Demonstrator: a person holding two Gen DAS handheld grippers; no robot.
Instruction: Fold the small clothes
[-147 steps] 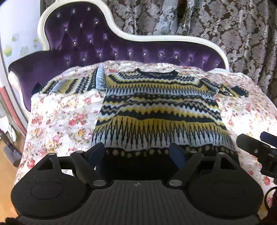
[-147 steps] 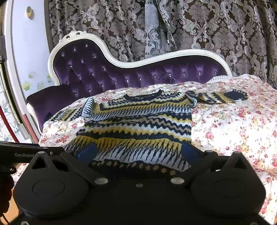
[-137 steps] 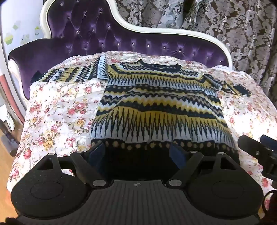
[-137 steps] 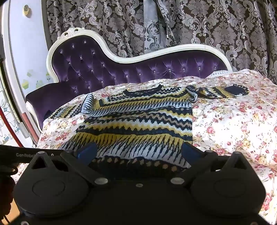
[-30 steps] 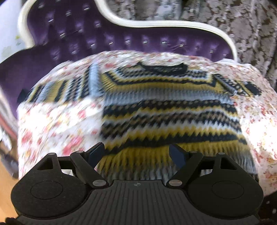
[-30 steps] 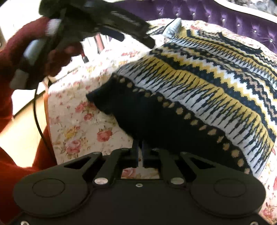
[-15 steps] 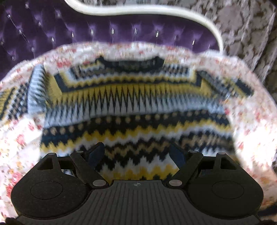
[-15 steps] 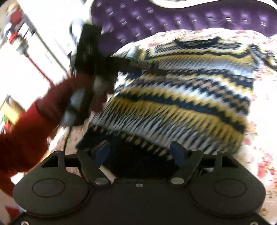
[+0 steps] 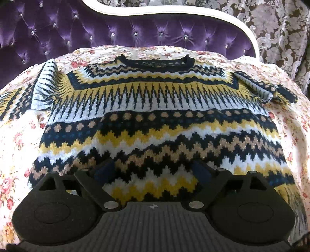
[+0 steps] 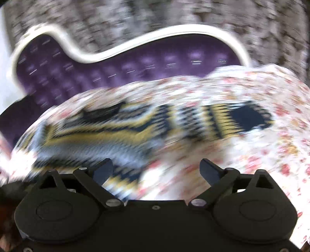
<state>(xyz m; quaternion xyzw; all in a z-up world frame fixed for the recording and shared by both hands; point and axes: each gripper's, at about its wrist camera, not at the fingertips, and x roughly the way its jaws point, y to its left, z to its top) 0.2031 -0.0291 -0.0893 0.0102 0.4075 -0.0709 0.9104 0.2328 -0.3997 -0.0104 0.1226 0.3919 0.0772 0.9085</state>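
Observation:
A knitted sweater (image 9: 155, 124) with yellow, white, navy and tan zigzag bands lies flat on a floral sheet (image 9: 17, 135), neck at the far side. A crease runs across its middle. My left gripper (image 9: 153, 172) hovers low over the body of the sweater. Its jaws are opening and the pads are not pressing the knit. The right wrist view is motion-blurred. My right gripper (image 10: 156, 170) stands over the sheet beside the sweater (image 10: 108, 133), short of the right sleeve's dark cuff (image 10: 246, 116). Its jaws are opening with nothing held between them.
A purple tufted backrest (image 9: 135, 33) with a white frame (image 9: 174, 14) rises behind the sheet. Patterned curtains (image 9: 281, 29) hang beyond it. The left sleeve (image 9: 44, 85) lies doubled over at the shoulder, and the right sleeve (image 9: 257, 87) stretches out to the right.
The right gripper let go of the dark hem, opened wide and swung right toward the right sleeve. The left gripper moved forward and lower over the sweater, jaws slightly wider.

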